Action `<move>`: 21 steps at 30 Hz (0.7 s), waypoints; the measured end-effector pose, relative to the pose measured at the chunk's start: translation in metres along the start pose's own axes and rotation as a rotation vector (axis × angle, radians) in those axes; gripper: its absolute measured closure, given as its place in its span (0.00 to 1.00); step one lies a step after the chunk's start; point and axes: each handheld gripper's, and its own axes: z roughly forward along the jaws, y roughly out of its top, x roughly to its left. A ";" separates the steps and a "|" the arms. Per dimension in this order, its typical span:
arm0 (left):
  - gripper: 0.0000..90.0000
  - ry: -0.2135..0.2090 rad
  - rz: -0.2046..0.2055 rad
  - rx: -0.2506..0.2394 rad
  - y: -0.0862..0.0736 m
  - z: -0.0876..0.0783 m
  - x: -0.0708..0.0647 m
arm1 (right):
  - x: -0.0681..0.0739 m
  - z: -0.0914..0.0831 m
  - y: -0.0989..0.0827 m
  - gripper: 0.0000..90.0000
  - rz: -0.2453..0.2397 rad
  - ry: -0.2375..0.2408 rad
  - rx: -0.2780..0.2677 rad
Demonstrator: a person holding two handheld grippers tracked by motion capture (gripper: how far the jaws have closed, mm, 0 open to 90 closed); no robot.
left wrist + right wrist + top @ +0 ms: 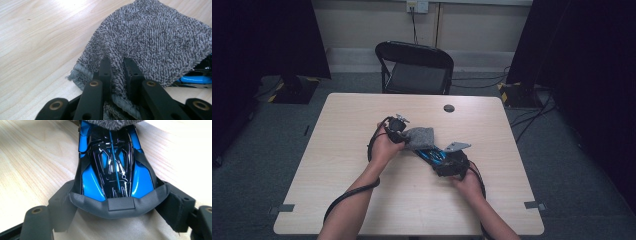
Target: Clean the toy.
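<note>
Cloth (150, 42), pinched in the left gripper (117, 72), draped the toy car (115, 167) the right gripper (117, 195) clamped; tugging could perhaps unseat it.

A pale wooden tabletop (362, 200) stands on grey carpet (582, 200), with a black folding chair (414, 67) beyond it, dark curtains (262, 35) at both sides and a beige wall with a socket (417, 6) behind.
</note>
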 end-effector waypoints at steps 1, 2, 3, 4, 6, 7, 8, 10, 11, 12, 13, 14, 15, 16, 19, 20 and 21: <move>0.87 0.002 0.000 0.003 0.000 0.000 0.001 | 0.000 0.000 0.000 0.26 0.000 0.000 0.000; 0.87 0.005 -0.006 0.002 0.000 0.000 0.002 | 0.000 0.000 0.000 0.26 0.000 0.000 0.000; 0.87 0.009 -0.007 0.003 0.000 0.001 0.003 | 0.000 0.000 0.000 0.26 0.000 0.000 0.000; 0.87 0.012 -0.007 0.006 -0.001 0.001 0.004 | 0.000 0.000 0.000 0.26 0.001 0.000 0.000; 0.87 0.018 -0.021 0.004 -0.002 0.002 0.005 | 0.000 0.000 0.000 0.26 0.001 0.000 0.000; 0.87 0.021 -0.022 0.006 -0.002 0.002 0.006 | 0.000 0.000 0.000 0.26 0.001 0.000 0.000; 0.87 0.028 -0.017 0.013 -0.003 0.002 0.007 | 0.000 0.000 0.000 0.26 0.001 0.000 0.000; 0.87 0.035 -0.020 0.017 -0.004 0.003 0.009 | 0.000 0.000 0.000 0.26 0.001 0.000 0.000; 0.87 0.034 -0.022 0.016 -0.005 0.003 0.010 | 0.000 0.000 0.000 0.26 0.001 0.000 0.000; 0.87 0.037 -0.023 0.016 -0.005 0.002 0.011 | 0.000 0.000 0.000 0.26 0.001 0.000 0.000; 0.87 0.038 -0.022 0.018 -0.006 0.002 0.011 | 0.000 0.000 0.000 0.26 0.001 0.000 0.000; 0.87 0.038 -0.027 0.017 -0.006 0.003 0.012 | 0.000 0.000 0.000 0.26 0.001 0.000 0.000; 0.87 0.041 -0.030 0.014 -0.007 0.003 0.012 | 0.000 0.000 0.000 0.26 0.001 0.000 0.000; 0.87 0.045 -0.030 0.016 -0.007 0.003 0.013 | 0.000 0.000 0.000 0.26 0.001 0.000 0.000; 0.87 0.046 -0.030 0.022 -0.007 0.002 0.014 | 0.000 0.000 0.000 0.26 0.001 0.000 0.000; 0.87 0.048 -0.026 0.022 -0.007 0.002 0.015 | 0.000 0.000 0.000 0.26 0.001 0.000 0.000; 0.87 0.051 -0.023 0.024 -0.007 0.002 0.015 | 0.000 0.000 0.000 0.26 0.001 0.000 0.000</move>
